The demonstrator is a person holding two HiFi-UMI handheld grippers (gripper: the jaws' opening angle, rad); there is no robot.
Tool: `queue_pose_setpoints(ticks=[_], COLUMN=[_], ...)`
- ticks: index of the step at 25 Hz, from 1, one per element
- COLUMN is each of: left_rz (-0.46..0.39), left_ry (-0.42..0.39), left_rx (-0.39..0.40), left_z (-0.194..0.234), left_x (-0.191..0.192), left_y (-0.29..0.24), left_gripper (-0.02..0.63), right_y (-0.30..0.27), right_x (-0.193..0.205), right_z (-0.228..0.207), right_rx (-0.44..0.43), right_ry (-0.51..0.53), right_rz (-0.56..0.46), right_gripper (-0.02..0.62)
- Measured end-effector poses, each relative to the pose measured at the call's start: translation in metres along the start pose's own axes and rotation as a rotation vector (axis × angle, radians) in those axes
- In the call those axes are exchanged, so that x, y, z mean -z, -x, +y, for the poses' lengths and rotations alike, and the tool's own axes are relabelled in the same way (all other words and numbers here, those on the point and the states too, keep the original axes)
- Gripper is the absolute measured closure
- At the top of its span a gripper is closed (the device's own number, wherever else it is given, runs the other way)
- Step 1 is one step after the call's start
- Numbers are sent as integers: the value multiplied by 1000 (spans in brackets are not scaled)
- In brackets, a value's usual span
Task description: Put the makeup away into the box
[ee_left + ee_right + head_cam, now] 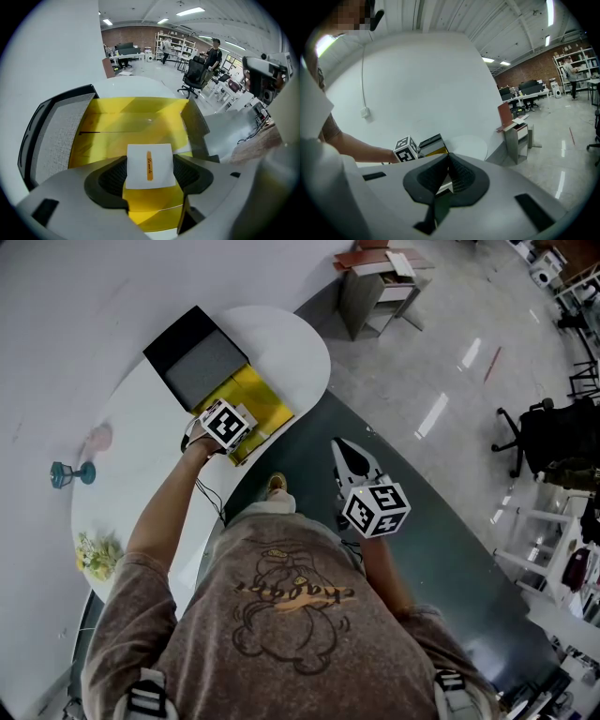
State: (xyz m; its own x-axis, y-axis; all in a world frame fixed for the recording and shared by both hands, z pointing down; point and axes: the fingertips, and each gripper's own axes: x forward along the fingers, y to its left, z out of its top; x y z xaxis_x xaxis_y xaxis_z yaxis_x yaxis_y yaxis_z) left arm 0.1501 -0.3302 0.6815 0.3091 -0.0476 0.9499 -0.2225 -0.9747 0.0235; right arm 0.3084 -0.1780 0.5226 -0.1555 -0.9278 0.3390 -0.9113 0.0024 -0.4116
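White carton (149, 165): pinched by its two side faces between the pads of the left tongs (150, 176).
Left tongs: jaws set wide, pressed on the carton, pointing steeply down.
Box (136, 122): directly under the left tongs, open, yellow lining; I cannot tell whether the carton touches the lining.
Lid (56, 136): grey-padded, laid back to the left of the left jaws.
Right tongs (448, 159): jaws pressed together, nothing between them; the box lies well ahead of them, beyond the left tongs.
Table (281, 343): white, rounded, beneath the left tongs.
Step in hand (judged): placing the carton into the box, release not yet made.
Next move (judged): lower until the carton rests flat, then spread the jaws.
Writing: orange strip on the carton face, cursive script, not reliably legible.
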Motion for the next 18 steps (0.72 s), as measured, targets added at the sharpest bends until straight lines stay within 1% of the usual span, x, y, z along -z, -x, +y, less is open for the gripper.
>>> queue_pose_setpoints(ticks=[2, 5, 8, 11, 15, 18], left_rz=[6, -34, -78, -131, -219, -296], left_ry=[5, 10, 26, 48, 85, 100], left_rx=[7, 4, -6, -21, -67, -103], left_z=[-3, -3, -5, -8, -11, -21], left_x=[2, -5, -14, -19, -25, -30], left_y=[0, 3, 16, 33, 66, 96], left_gripper=[285, 285, 285, 285, 285, 285], right_y=[3, 6, 12, 19, 31, 44], right_x=[0, 0, 0, 1, 4, 6], right_z=[0, -1, -1, 2, 6, 10], right_rx=[1, 1, 0, -6, -18, -37], right_ry=[-1, 1, 1, 7, 20, 28], right_rz=[-1, -1, -4, -7, -5, 0], right_gripper=[592, 592, 592, 592, 592, 592])
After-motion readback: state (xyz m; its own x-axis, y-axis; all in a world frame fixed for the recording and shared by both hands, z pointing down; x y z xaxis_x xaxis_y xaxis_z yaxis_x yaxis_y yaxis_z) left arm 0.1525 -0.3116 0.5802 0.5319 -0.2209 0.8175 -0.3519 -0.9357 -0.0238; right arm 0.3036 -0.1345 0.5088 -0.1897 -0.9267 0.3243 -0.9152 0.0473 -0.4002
